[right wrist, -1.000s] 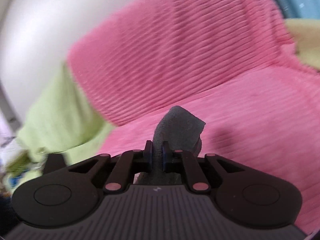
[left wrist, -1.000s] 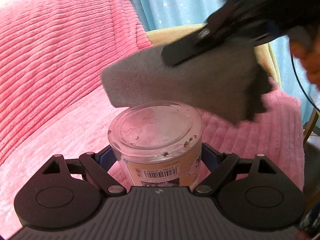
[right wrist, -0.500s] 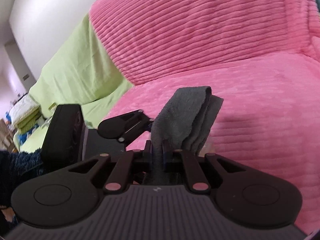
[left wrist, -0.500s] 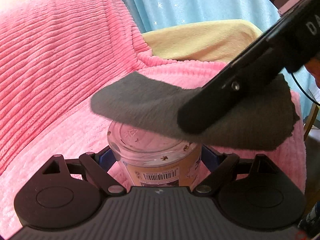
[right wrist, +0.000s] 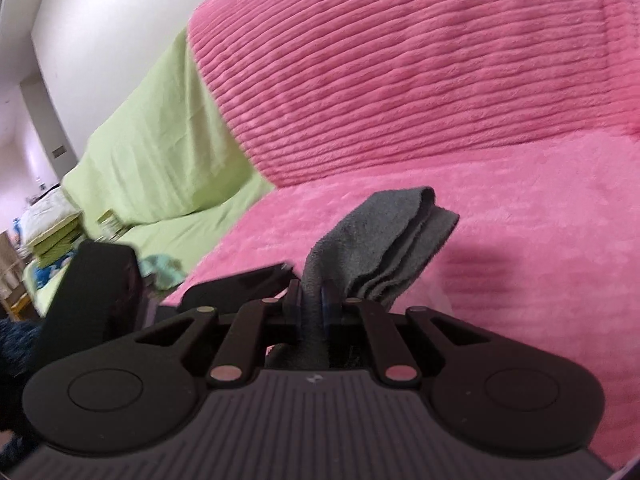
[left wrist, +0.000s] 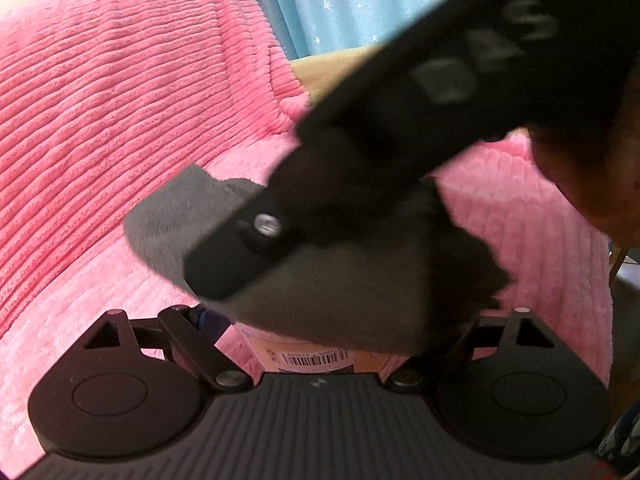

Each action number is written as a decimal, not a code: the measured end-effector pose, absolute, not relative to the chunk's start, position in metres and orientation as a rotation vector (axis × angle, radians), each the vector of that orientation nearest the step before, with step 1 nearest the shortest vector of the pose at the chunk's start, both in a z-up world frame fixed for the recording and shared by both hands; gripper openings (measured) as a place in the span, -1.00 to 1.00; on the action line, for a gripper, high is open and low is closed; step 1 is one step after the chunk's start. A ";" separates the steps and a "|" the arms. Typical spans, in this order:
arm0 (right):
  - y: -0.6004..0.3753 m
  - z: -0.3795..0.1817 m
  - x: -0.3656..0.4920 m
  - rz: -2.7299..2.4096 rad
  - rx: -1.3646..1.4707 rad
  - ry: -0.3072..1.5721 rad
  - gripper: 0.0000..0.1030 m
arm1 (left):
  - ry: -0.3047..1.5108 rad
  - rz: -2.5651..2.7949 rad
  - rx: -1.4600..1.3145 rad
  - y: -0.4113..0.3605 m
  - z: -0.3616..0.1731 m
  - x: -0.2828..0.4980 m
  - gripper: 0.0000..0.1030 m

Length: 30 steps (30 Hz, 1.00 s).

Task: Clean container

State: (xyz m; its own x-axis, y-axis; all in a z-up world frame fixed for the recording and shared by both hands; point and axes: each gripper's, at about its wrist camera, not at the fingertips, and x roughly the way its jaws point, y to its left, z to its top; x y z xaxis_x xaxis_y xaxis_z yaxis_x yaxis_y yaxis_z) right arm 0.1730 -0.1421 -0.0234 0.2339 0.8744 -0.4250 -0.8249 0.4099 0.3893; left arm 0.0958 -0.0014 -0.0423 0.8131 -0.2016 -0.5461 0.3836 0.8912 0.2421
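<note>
A clear plastic container with a barcode label stands between my left gripper's fingers, and the left gripper is shut on it. Only the labelled lower wall shows. A grey cloth lies over its top and hides the lid. My right gripper reaches in from the upper right, pressed down on that cloth. In the right wrist view the right gripper is shut on the folded grey cloth, which sticks out past the pads. The left gripper's black body shows at the left.
A pink ribbed blanket covers the sofa seat and back behind the container. A light green cover lies further left along the sofa. A blue curtain and a yellow cushion sit behind. A hand is at the right edge.
The right gripper came down and closer with the cloth. The cloth went from hovering above the container to lying over its top, hiding the lid. The left gripper kept its hold.
</note>
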 end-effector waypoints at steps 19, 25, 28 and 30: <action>-0.137 -0.024 0.194 0.758 0.074 0.554 -0.85 | 0.533 -0.314 0.333 -0.003 -0.042 0.097 0.70; -0.176 -0.023 0.194 0.622 0.059 0.641 -0.85 | 0.531 -0.318 0.332 -0.001 -0.040 0.096 0.70; -0.204 -0.013 0.181 0.725 0.189 0.606 -0.84 | 0.535 -0.329 0.326 -0.003 -0.041 0.097 0.70; -0.216 -0.006 0.170 0.849 0.248 0.562 -0.84 | 0.535 -0.329 0.329 -0.003 -0.042 0.097 0.70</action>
